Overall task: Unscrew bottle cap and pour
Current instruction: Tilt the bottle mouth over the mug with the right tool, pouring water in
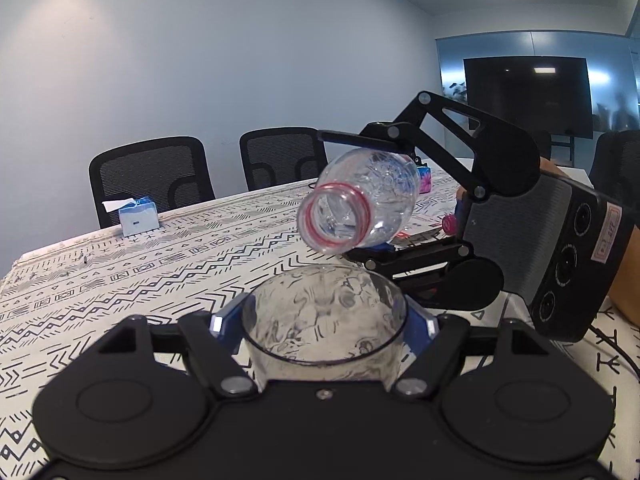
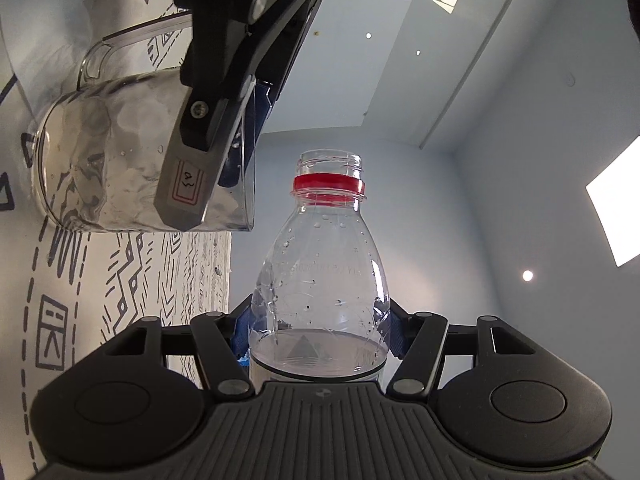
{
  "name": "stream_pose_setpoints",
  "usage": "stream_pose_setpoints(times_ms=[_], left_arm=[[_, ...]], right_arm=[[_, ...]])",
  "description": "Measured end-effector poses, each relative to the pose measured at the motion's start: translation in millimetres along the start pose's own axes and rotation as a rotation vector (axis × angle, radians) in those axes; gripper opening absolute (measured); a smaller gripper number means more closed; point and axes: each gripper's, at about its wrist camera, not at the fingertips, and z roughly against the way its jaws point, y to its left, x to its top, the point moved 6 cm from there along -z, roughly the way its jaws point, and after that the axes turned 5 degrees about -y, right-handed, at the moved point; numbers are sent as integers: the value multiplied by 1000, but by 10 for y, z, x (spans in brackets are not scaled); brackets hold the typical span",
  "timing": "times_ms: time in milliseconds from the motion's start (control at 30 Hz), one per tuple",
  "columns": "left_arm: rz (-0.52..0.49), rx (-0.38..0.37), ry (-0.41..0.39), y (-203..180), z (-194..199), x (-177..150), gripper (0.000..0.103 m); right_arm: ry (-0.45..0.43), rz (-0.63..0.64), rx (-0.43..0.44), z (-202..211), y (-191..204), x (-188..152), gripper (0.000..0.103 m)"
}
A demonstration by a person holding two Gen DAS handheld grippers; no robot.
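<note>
Only left view shows cap (image 1: 449,223), apparently.

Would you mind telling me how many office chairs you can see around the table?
3. One chair stands behind the far edge of the table on the left, a second chair is beside it, and a third chair sits at the far right. Others may be hidden.

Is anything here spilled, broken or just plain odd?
Nothing looks spilled or broken. The bottle lies tipped in the right gripper with its uncapped mouth above the glass mug held by the left gripper, which fits pouring. The tablecloth looks dry.
</note>
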Motion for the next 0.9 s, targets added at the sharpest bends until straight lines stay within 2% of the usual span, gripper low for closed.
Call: stream_pose_setpoints(times_ms=[100, 133, 200, 300, 367, 500, 600, 900], left_arm=[[-1, -3, 2, 2, 5, 0, 79], [0, -4, 3, 5, 5, 1, 79], [0, -5, 3, 9, 2, -1, 79], [-2, -7, 2, 10, -3, -6, 79], [-3, -8, 2, 7, -7, -15, 79], [-3, -9, 2, 6, -12, -21, 79], [-4, -10, 2, 3, -12, -25, 79], [-14, -12, 1, -11, -6, -25, 78]], right_arm=[[6, 6, -2, 115, 114, -126, 59], [6, 7, -2, 77, 34, -88, 59], [11, 21, 2, -36, -198, 23, 59], [14, 49, 1, -224, -657, 380, 59], [12, 48, 1, -415, -968, 302, 59], [9, 47, 2, -292, -907, 198, 59], [7, 54, 9, -334, -1070, 263, 59], [2, 84, 13, -60, -910, 8, 59]])
